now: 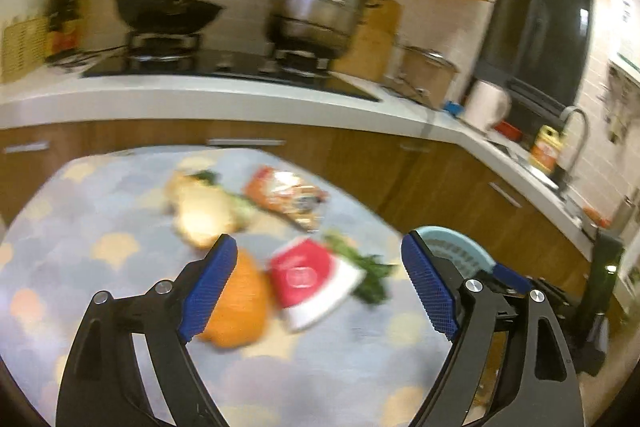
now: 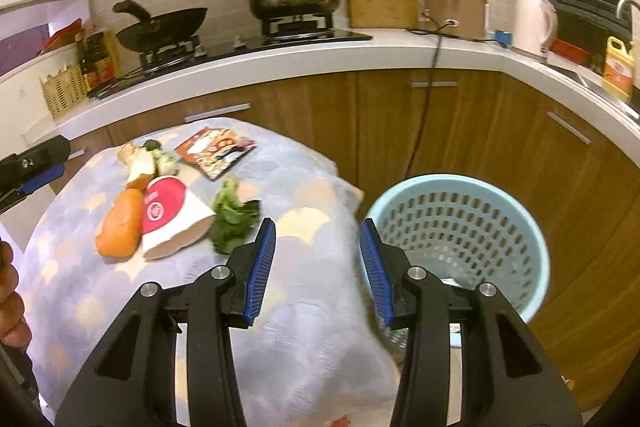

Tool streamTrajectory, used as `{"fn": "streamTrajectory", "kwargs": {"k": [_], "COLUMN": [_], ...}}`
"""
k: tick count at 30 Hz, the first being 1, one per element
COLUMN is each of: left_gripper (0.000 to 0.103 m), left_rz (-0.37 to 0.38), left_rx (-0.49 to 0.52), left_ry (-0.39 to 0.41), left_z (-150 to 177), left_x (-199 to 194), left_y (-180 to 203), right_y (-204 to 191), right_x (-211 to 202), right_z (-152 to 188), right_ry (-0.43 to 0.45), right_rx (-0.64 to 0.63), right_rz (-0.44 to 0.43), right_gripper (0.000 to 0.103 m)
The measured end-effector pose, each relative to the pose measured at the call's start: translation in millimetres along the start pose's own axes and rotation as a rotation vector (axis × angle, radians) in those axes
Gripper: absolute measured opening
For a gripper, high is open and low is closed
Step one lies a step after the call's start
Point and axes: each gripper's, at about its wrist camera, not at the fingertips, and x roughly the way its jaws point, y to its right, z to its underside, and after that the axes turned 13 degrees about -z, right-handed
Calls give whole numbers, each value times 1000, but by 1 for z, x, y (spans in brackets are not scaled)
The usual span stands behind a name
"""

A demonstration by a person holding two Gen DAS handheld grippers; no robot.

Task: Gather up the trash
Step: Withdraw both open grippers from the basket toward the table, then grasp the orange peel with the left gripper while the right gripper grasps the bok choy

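Reaching stage: both claws, left claw [image 1: 320, 289] and right claw [image 2: 318, 267], agape and empty; cup [image 2: 168, 217] mid-left on desk [image 2: 312, 327], bin [image 2: 460, 239] right; next, close on cup.

Tabletop [image 2: 304, 307] cloth: pale lavender-blue, patterned with cream and peach scallop shapes. On it, far side: a red-and-orange printed wrapper [image 2: 216, 151] and pale beige peelings [image 2: 138, 167] with dark green bits; nearer, an orange carrot [image 2: 120, 223], a red-and-white paper cup [image 2: 172, 223] and dark green leaves [image 2: 232, 217]. To the right, a light blue perforated basket [image 2: 460, 227]; both grippers black with blue ribbed jaws; cabinets [image 2: 480, 131] brown woodgrain under a white counter.
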Motion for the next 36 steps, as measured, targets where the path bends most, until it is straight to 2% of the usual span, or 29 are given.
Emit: {"fn": "streamTrajectory", "kwargs": {"k": [3,6,10,13,17,23,26,27,31,36], "left_gripper": [82,82,82,82,80,71,53,43,34,33], "left_rz": [-46,-56,-62,-112,-134,-114,-89,-92,-73,-33], "left_rx": [-37,-64,-26,24,46,67,72,72,34,-30], "left_ry": [-58,-127,-202,-209,-216,-239,-237,-239,-226,-193], "left_z": [5,14,26,34,39,41,42,43,43,42], "left_x": [16,34,60,71,82,89,89,89,86,79], "left_y": [-28,-44,-40,-33,-33,-31,-30,-30,-35,-46], "right_y": [-12,-18,-24,-27,-27,-24,-23,-23,-24,-38], "right_x": [16,37,64,76,85,90,93,94,100,110], "right_z": [1,2,0,4,8,7,5,5,5,4], "right_ry": [-11,-36,-56,-72,-103,-125,-136,-142,-176,-220], "right_rx": [-7,9,31,40,41,54,56,57,49,-19], "right_rz": [-26,-56,-72,-77,-83,-95,-96,-97,-107,-106], "right_gripper": [41,41,41,41,41,41,47,48,50,55]}}
